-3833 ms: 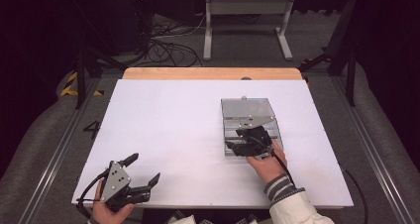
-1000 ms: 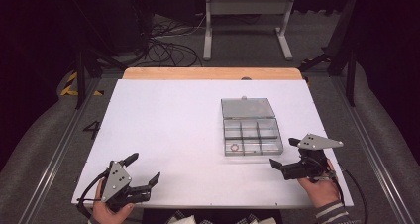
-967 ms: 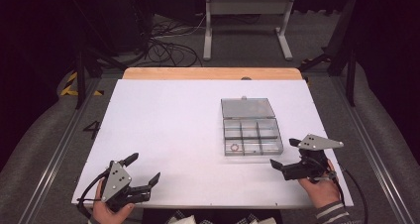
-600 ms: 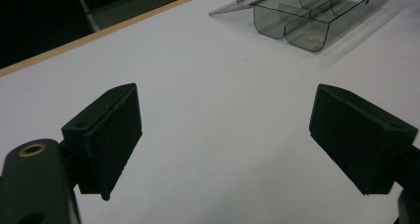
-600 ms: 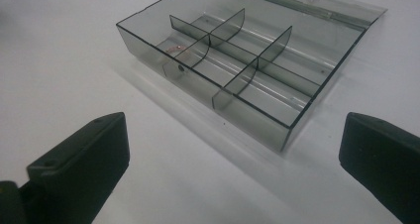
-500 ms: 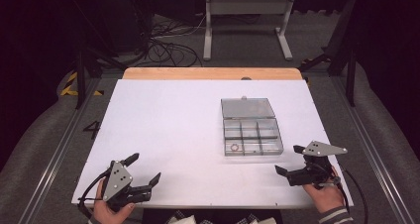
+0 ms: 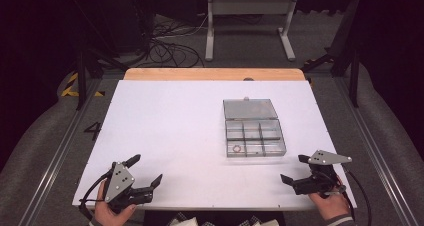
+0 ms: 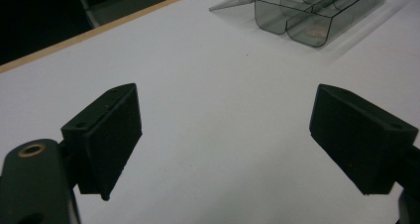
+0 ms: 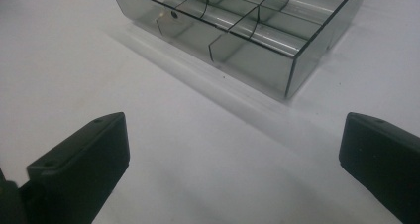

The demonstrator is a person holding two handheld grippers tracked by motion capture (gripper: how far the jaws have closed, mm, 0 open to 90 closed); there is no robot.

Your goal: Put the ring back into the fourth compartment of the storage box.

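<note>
A clear grey compartment box [image 7: 254,136] lies open on the white table [image 7: 165,131], its lid [image 7: 249,108] folded flat behind it. A small ring [image 7: 236,148] rests in its front left compartment. My right gripper [image 7: 296,169] stands open near the table's front right corner, a short way in front of and to the right of the box [image 9: 237,26], nothing between its jaws. My left gripper [image 7: 145,171] stands open at the front left, far from the box [image 8: 312,13], its jaws empty.
A wooden strip [image 7: 215,74] runs along the table's far edge. Behind it stand a metal frame [image 7: 247,21] and loose cables [image 7: 165,48] on the floor. A black "4" mark [image 7: 93,131] sits left of the table.
My right gripper has drawn back from the box toward the table's front right corner and now stands open. The left gripper has not moved.
</note>
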